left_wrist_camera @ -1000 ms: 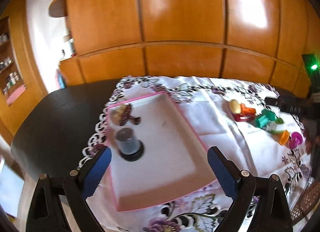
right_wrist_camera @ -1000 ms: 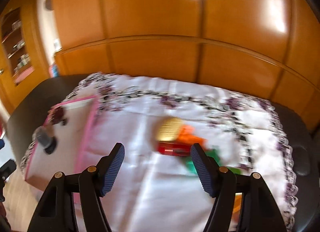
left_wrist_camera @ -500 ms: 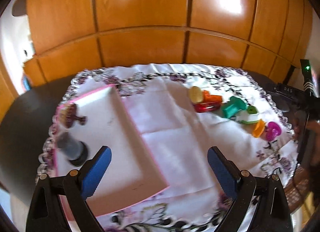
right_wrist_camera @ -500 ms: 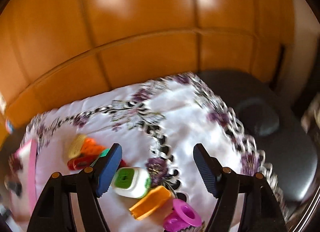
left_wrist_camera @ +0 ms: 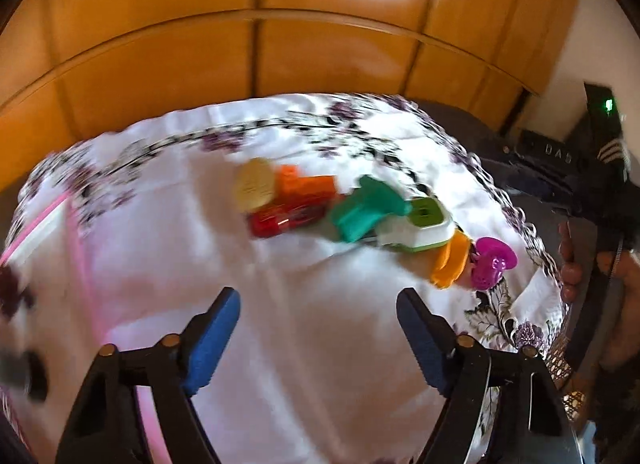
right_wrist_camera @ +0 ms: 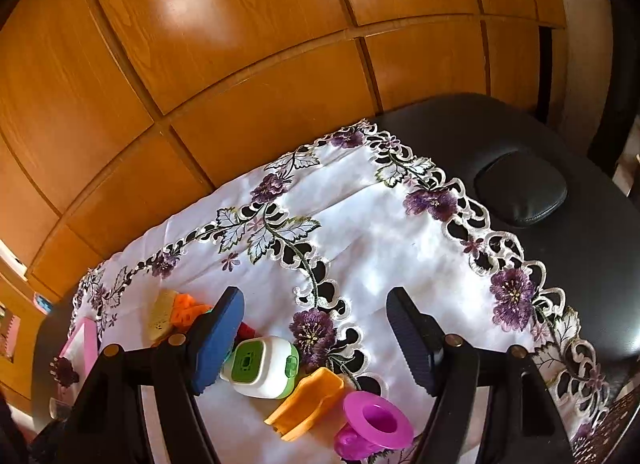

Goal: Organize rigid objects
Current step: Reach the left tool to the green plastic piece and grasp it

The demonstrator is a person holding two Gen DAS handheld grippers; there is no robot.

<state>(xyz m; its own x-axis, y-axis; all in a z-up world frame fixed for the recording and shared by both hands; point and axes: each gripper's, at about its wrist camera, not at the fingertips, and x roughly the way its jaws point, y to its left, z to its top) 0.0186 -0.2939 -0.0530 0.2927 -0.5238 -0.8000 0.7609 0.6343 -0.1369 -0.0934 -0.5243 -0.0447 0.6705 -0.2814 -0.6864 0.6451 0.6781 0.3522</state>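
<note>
A row of small toys lies on the white embroidered cloth [left_wrist_camera: 304,284]: a yellow disc [left_wrist_camera: 254,184], an orange block [left_wrist_camera: 306,184], a red piece [left_wrist_camera: 284,218], a teal piece [left_wrist_camera: 366,208], a white-and-green box [left_wrist_camera: 420,224], an orange scoop [left_wrist_camera: 450,260] and a magenta cup [left_wrist_camera: 490,260]. My left gripper [left_wrist_camera: 318,312] hangs in front of the row, its jaws closing with nothing between them. My right gripper [right_wrist_camera: 314,304] stands open above the box [right_wrist_camera: 262,366], the scoop [right_wrist_camera: 308,402] and the cup [right_wrist_camera: 376,422], touching none. The pink tray [left_wrist_camera: 80,248] shows only as an edge at the left.
A wooden panelled wall [right_wrist_camera: 240,64] rises behind the black table [right_wrist_camera: 580,264]. A black pad [right_wrist_camera: 520,192] lies on the table right of the cloth. A person's hand [left_wrist_camera: 568,260] holds dark gear at the right edge of the left wrist view.
The left wrist view has swung right: the tray has slid to the left edge and the toys are closer. The left jaws have narrowed. The right wrist view has rolled and sits nearer the toys.
</note>
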